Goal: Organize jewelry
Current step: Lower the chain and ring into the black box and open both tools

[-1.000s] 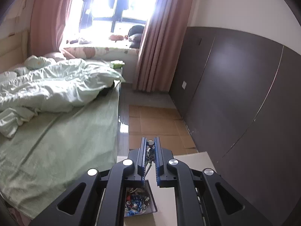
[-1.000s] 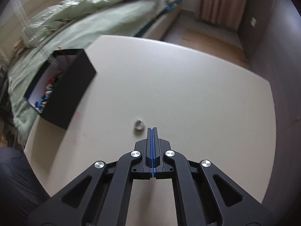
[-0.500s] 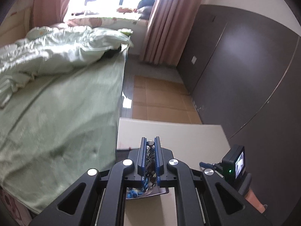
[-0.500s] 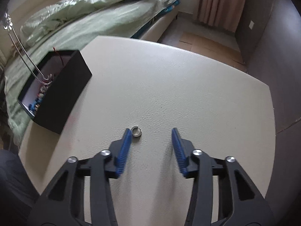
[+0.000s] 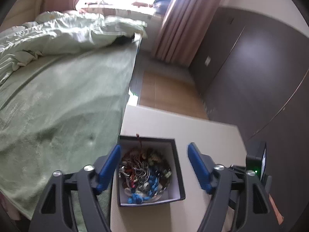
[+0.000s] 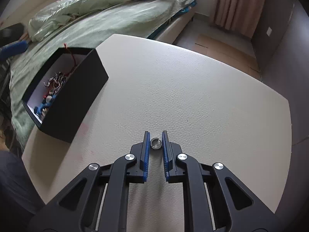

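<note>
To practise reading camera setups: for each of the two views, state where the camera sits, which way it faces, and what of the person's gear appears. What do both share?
Left wrist: on the left gripper, looking down into the black jewelry box on the table's edge; its open blue fingers show.
Right wrist: on the right gripper, facing across the white table; its fingers flank a silver ring.
Shared: box, table, green bed.

Spread left gripper (image 5: 154,166) above jewelry box (image 5: 176,166)
</note>
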`<state>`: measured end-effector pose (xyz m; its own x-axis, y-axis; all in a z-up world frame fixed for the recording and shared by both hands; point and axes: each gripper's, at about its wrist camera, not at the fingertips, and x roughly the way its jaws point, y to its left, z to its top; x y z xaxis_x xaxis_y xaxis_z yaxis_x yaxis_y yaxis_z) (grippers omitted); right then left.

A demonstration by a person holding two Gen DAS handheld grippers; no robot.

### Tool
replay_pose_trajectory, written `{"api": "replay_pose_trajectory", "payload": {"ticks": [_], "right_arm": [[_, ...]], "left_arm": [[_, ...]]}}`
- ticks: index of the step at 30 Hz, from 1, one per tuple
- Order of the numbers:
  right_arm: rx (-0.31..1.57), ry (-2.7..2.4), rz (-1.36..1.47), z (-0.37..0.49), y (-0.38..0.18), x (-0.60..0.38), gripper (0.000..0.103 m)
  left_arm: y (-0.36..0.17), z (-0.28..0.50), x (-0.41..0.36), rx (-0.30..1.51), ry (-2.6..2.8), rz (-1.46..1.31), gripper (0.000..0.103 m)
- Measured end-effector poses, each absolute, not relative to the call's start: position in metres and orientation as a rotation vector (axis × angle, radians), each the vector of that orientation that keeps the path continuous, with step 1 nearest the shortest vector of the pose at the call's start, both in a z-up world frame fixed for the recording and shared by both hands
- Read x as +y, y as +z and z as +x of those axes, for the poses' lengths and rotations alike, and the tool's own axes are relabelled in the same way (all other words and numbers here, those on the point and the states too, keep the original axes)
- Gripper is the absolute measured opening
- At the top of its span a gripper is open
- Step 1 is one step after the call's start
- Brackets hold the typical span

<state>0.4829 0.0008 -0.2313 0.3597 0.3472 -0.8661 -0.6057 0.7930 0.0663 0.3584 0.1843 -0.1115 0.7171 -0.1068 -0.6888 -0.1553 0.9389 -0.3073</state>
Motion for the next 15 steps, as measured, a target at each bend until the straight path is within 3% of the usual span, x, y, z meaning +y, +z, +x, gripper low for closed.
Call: {"api": "replay_pose_trajectory", "payload": {"ticks": [15], "right_arm": [[0.858,0.789,-0.045,0.456,-0.146,0.034,0.013]], "left_arm": [[-0.115,0.327,0.214,0.727,0.091,-0.424,0.067]]}}
